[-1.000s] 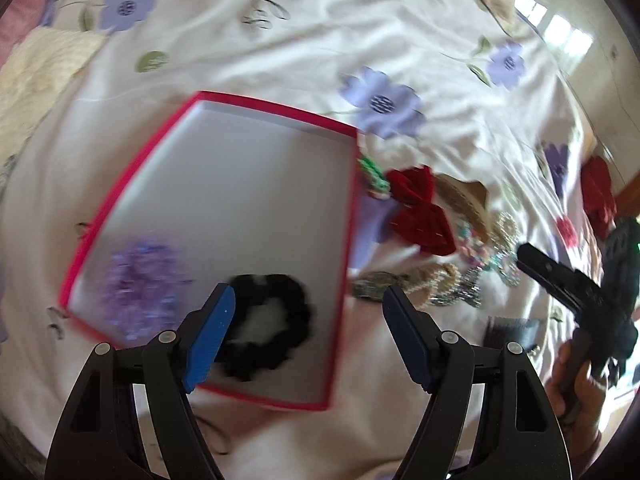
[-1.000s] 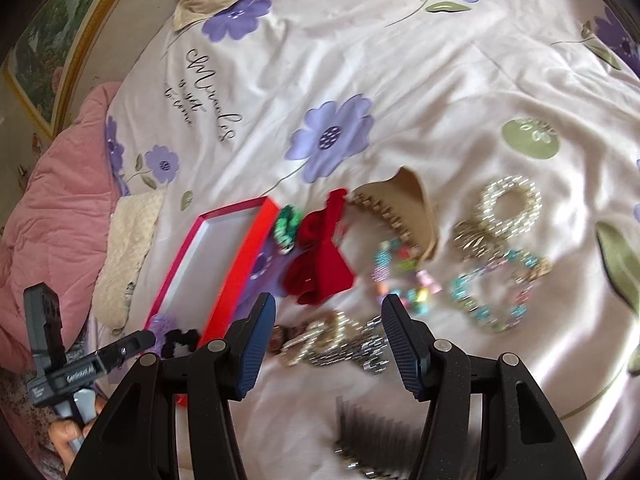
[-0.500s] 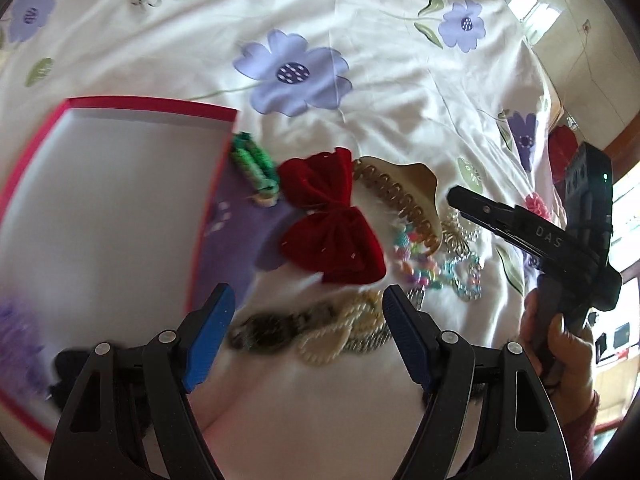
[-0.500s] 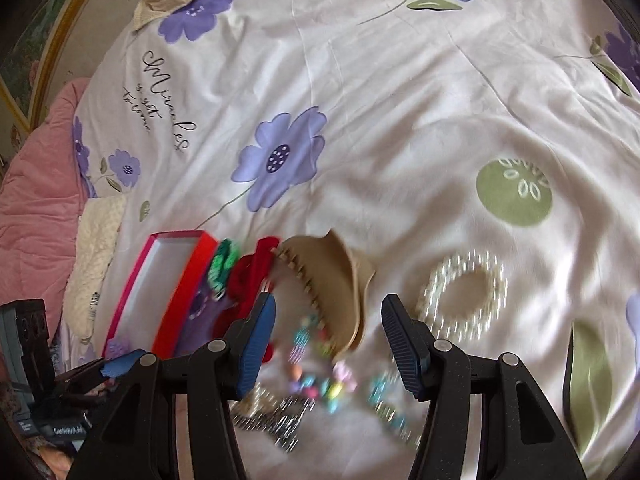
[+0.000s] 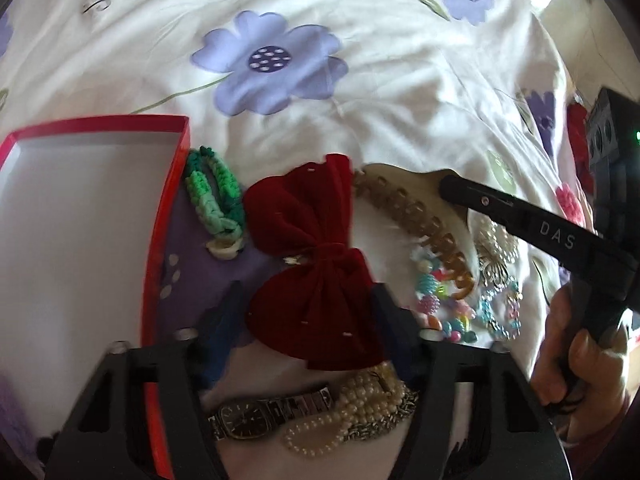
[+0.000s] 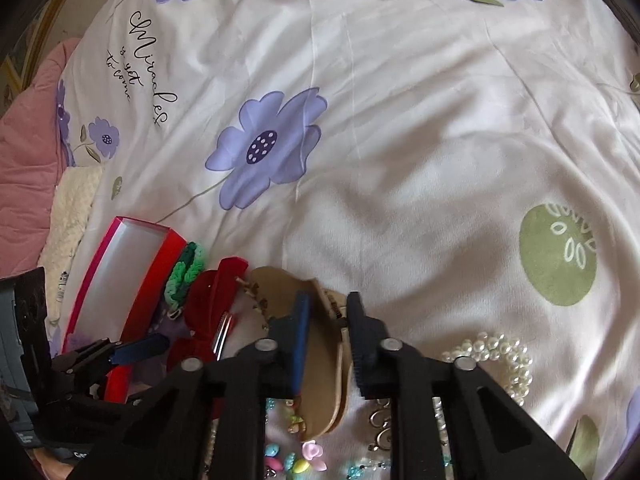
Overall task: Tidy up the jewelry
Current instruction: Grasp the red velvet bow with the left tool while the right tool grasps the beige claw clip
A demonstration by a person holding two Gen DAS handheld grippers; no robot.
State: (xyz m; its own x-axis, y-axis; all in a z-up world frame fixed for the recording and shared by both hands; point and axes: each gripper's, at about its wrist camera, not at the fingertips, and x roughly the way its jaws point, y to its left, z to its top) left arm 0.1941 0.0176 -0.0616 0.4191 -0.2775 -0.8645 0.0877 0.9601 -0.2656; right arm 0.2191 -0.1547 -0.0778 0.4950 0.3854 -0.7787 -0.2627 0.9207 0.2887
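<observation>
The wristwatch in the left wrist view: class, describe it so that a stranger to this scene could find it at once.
Start at the red-walled box on the flowered bedsheet, then go to the pile of accessories beside it. Below the dark red velvet bow lies the wristwatch, next to a heap of pearl strands. It alone has a dark dial on a metal link band.

floral bedsheet (image 6: 400, 120), pink blanket (image 6: 28, 152) — daylight

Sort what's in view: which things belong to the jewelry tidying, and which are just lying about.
Job: red velvet bow, tan claw clip, green braided bracelet, pearl bracelet, wristwatch, red box.
Lying about: floral bedsheet, pink blanket, cream fleece.
</observation>
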